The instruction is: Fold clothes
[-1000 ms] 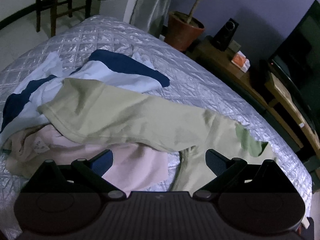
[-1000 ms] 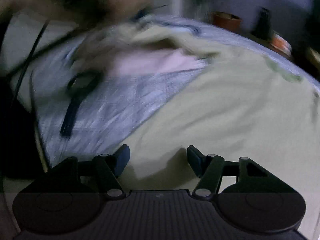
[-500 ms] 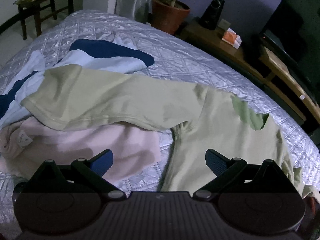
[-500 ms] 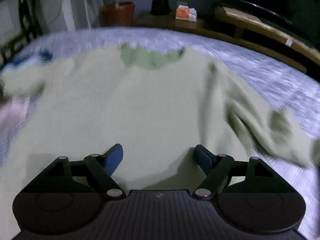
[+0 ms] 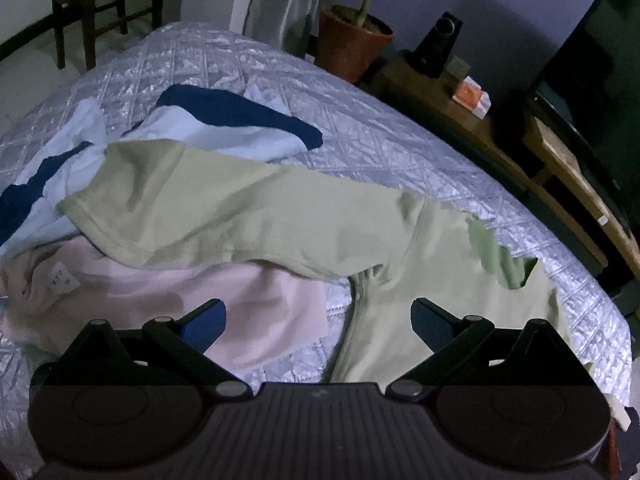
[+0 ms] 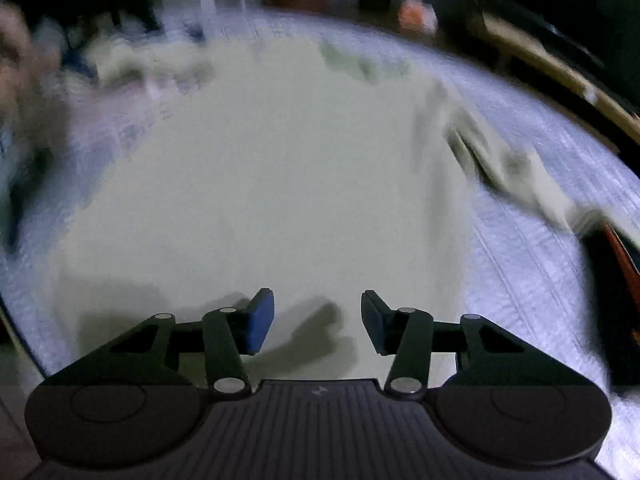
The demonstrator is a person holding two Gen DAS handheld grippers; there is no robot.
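Left wrist view, tool: left gripper hangs above the bed with its jaws wide apart and nothing between them.
Just ahead of left tool: pink garment lies rumpled under the left finger; the green shirt has its side seam under the right finger.
Why it lies so: the shirt's long sleeve drapes across the pink garment, so I judge the sleeve wants lifting clear before any fold.
Farther from left tool: blue-and-white garment sits crumpled beyond the sleeve on the quilted bedspread.
Right wrist view, tool: right gripper is spread, empty, poised low over the shirt body; the view is blurred.
Shirt's state: spread flat, unfolded, far sleeve bunched.
Containers: plant pot beyond the bed holds a stem; soil cannot be made out.
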